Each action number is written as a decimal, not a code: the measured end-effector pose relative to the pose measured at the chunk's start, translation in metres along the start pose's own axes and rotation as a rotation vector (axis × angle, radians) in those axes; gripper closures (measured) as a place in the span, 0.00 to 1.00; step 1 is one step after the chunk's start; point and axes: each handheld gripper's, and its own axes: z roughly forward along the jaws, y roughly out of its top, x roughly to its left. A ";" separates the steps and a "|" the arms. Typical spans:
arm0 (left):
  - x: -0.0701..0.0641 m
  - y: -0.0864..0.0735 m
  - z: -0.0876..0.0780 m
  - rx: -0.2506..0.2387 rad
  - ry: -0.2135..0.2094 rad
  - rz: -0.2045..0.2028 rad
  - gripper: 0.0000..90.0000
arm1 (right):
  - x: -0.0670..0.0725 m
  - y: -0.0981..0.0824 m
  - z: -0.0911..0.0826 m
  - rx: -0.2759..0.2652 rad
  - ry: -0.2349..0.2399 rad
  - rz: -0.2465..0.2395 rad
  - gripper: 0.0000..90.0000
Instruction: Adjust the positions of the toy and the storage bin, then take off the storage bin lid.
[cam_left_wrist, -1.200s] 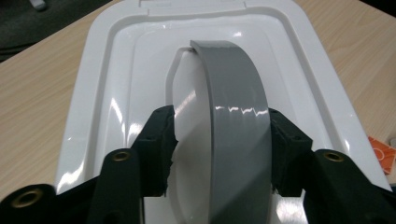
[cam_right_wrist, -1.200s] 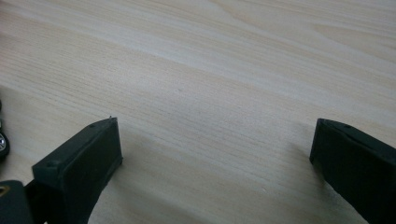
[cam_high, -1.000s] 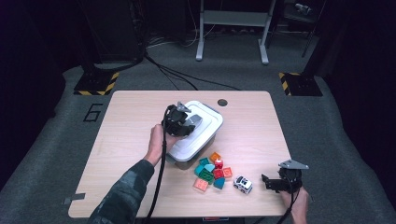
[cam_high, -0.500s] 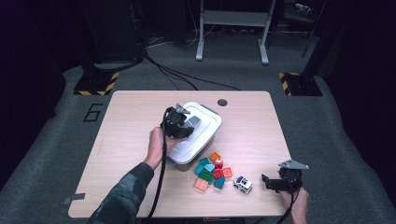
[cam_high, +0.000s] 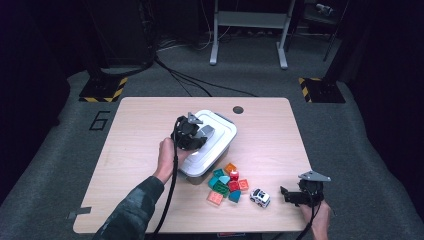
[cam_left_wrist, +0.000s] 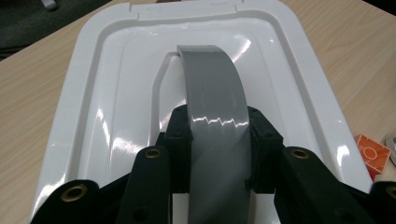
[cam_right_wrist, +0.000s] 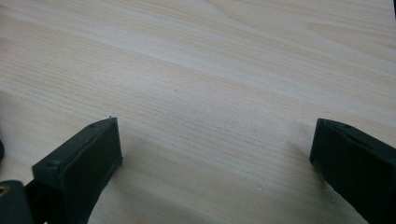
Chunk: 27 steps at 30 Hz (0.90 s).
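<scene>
Trouble nearest the person's edge would come from the right tool (cam_high: 295, 196), which rests on the bare worktop (cam_high: 140, 130) with its jaws spread wide and nothing between them; a careless sweep from there could knock the little toy car (cam_high: 260, 197) just beside it, or scatter the pile of coloured blocks (cam_high: 226, 183) lying a bit further in. Beyond those blocks sits the white box (cam_high: 212, 150), near the middle of the worktop, with its lid (cam_left_wrist: 116, 107) on. The left tool (cam_left_wrist: 218, 154) is clamped on the grey handle (cam_left_wrist: 212, 88) that arches over the lid, both jaws pressed against its sides. The handle looks smooth and glossy, so I judge the grip could slide along it if the pull comes at an angle. If the lid is latched tight, a lift may drag the whole box up, and it could then drop back onto the blocks touching its near corner. A sudden release of the lid could also jerk the tool upward.
</scene>
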 end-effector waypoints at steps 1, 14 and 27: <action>0.000 0.001 -0.003 -0.007 -0.001 0.002 0.74 | 0.000 0.000 0.000 0.000 0.000 0.000 0.02; 0.011 0.013 -0.043 -0.062 0.032 0.004 0.74 | 0.000 0.000 0.000 0.000 0.000 0.000 0.02; 0.040 0.012 -0.072 -0.093 0.101 -0.037 0.74 | 0.000 0.000 0.000 -0.001 0.000 0.000 0.02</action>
